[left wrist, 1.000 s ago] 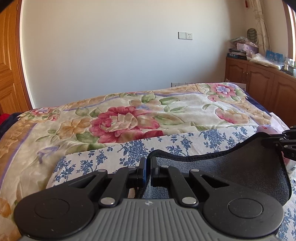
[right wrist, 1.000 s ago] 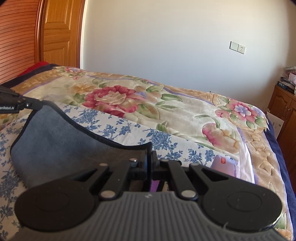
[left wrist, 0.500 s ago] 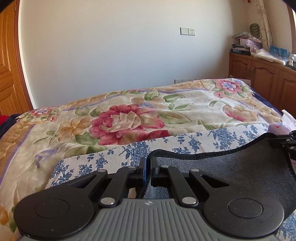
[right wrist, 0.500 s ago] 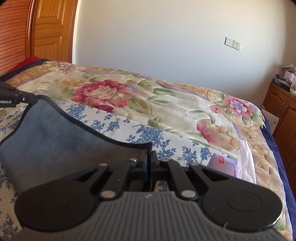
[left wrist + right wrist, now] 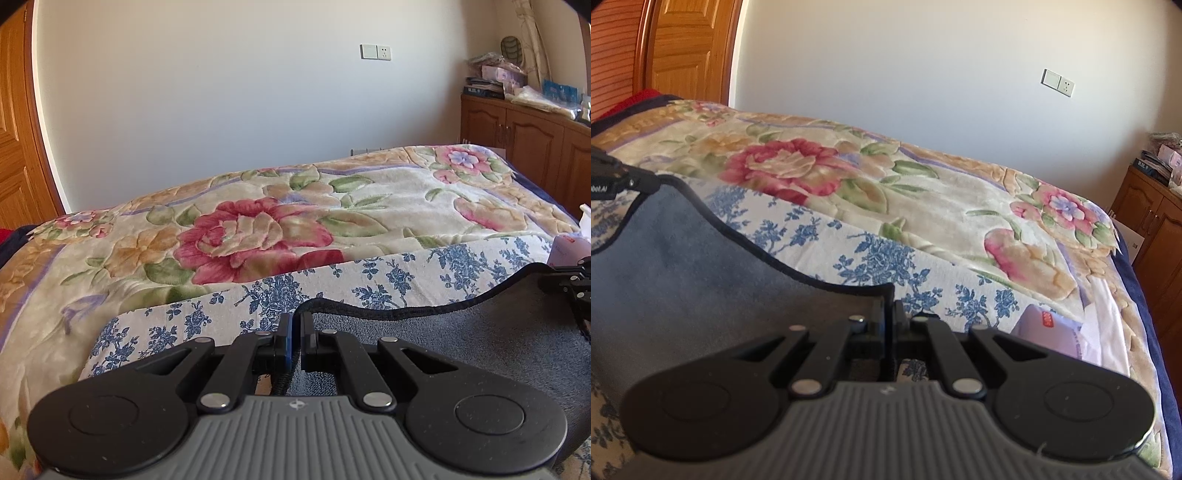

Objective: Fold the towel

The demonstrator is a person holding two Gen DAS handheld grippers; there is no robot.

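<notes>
Two corners pinched | left gripper (image 5: 294, 328) and right gripper (image 5: 890, 325) jaws clamped on grey towel (image 5: 461, 343), lifted above blue-floral sheet (image 5: 849, 247) | step: carrying edge | next: lay it far, aligned.

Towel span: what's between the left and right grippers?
Only the gray towel itself, its black-trimmed edge sagging between left gripper and right gripper; both wrist views show it.

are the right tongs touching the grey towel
Touching: the right wrist view shows the right tongs shut on the grey towel at its dark-edged corner.
</notes>
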